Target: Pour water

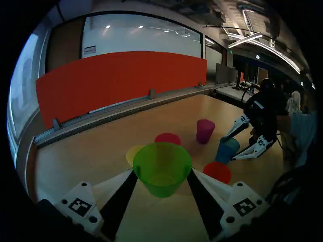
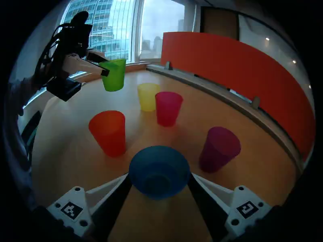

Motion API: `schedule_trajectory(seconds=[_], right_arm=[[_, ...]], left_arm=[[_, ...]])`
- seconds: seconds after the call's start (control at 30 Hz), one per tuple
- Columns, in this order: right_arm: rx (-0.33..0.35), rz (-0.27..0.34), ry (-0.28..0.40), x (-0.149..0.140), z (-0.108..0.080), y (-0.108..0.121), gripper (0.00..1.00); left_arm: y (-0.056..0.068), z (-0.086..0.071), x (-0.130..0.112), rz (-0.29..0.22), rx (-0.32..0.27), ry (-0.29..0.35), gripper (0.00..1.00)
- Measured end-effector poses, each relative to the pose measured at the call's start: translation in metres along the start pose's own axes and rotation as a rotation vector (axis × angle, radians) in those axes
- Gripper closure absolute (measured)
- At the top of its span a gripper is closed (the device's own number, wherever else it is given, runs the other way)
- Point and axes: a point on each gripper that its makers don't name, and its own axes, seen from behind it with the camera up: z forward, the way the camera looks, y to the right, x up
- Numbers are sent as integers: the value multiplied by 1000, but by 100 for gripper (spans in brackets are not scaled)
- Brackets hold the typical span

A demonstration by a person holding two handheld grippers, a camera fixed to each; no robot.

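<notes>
Green cup [image 1: 162,169], blue cup [image 2: 159,171] upright, seemingly empty.

The green cup [image 1: 162,169] at six o'clock in the left gripper view is translucent lime. The blue cup [image 2: 159,171] is deep blue; from it an orange-red cup [image 2: 108,132] stands at ten o'clock, a yellow cup [image 2: 148,96] and a pink cup [image 2: 168,108] near twelve, and a purple cup [image 2: 219,148] at two. The table [image 2: 258,173] is tan wood and the partition [image 2: 242,68] bright orange. The left gripper [image 1: 162,170] and right gripper [image 2: 159,176] are white with black inner faces and black-and-white square markers [image 1: 79,206].
</notes>
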Motion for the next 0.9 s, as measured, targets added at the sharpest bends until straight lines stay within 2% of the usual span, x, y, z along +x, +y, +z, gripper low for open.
schedule_trajectory(seconds=[0.13,0.57,0.9], right_arm=[[12,6,13,2,2,-5,9],[1,43,67,8,1,-6,11],[-23,60,162,39,-19,-4,11]], left_arm=[[0,-2,2,1,2,6,15],[3,-8,3,4,-1,21,15],[6,-15,8,-2,2,51,15]])
